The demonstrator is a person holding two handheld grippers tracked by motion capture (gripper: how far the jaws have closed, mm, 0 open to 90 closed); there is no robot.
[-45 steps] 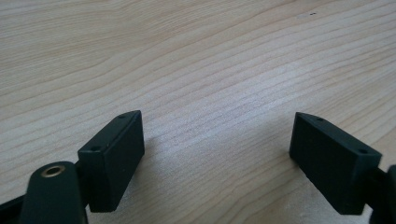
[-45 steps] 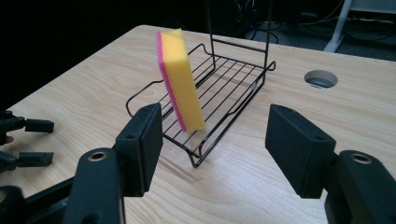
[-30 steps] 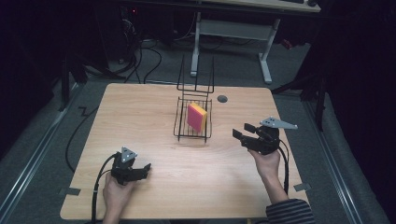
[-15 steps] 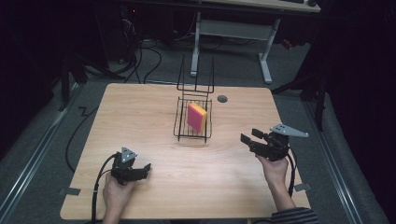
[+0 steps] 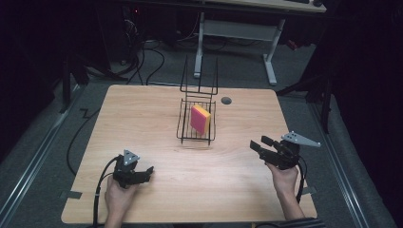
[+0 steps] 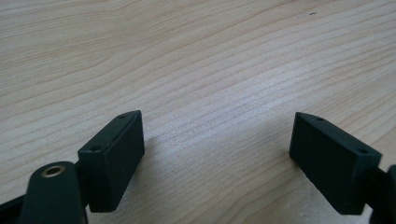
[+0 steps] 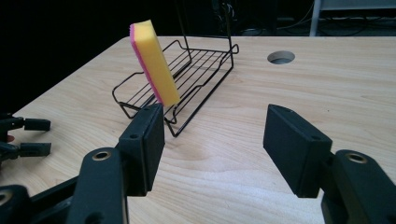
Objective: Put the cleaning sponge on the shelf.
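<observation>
A yellow and pink sponge (image 5: 200,119) (image 7: 154,63) stands on edge, leaning, in a black wire rack (image 5: 195,138) (image 7: 205,60) at the table's middle. My right gripper (image 5: 257,142) (image 7: 215,112) is held just above the table to the right of the rack, pointing left toward it, jaws open with nothing between them. My left gripper (image 5: 147,173) (image 6: 218,116) rests low on the wood near the front left, open and empty. It appears small at the left edge of the right gripper view (image 7: 35,136).
The wooden table (image 5: 142,114) has a round cable hole (image 5: 226,100) (image 7: 281,57) behind the rack. The rack's tall wire back (image 5: 199,76) rises at its far end. A white desk frame (image 5: 237,28) and floor cables lie beyond the table.
My right gripper has drifted to the right and toward the near edge, away from the rack, sinking slightly. The left gripper and the sponge have stayed put.
</observation>
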